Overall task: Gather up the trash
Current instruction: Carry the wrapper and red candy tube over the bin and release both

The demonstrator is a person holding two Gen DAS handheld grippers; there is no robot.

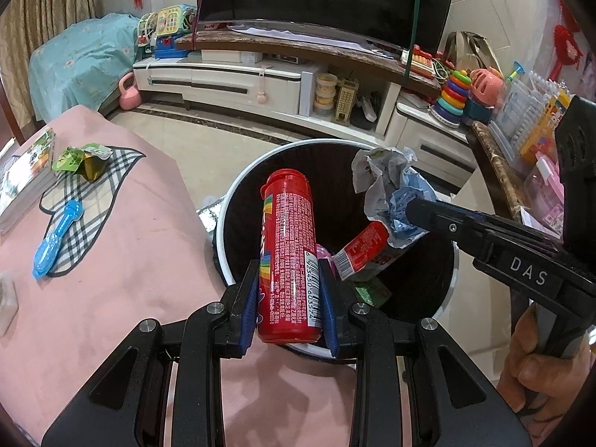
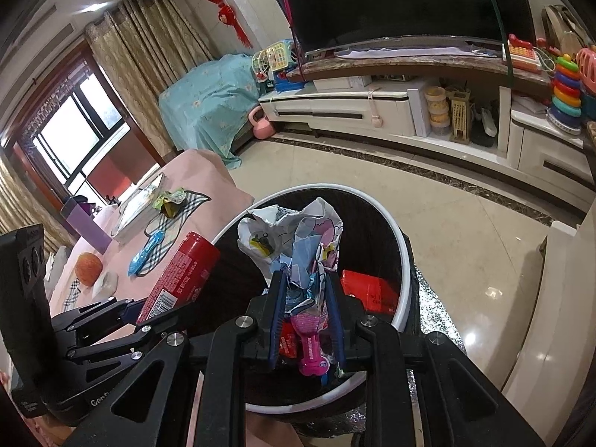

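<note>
Red tube (image 1: 289, 257) in left gripper (image 1: 289, 298), crumpled wrapper (image 2: 298, 246) in right gripper (image 2: 306, 320), over bin (image 1: 238, 193)

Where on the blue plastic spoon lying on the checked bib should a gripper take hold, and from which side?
Grip the blue plastic spoon across its narrow middle, coming straight down from above. It lies flat on the checked bib with both long sides free, so fingers can straddle it crosswise. The wider ends look harder to span. Both grippers are occupied now: left gripper on the red canister, right gripper on the crumpled wrapper.
</note>
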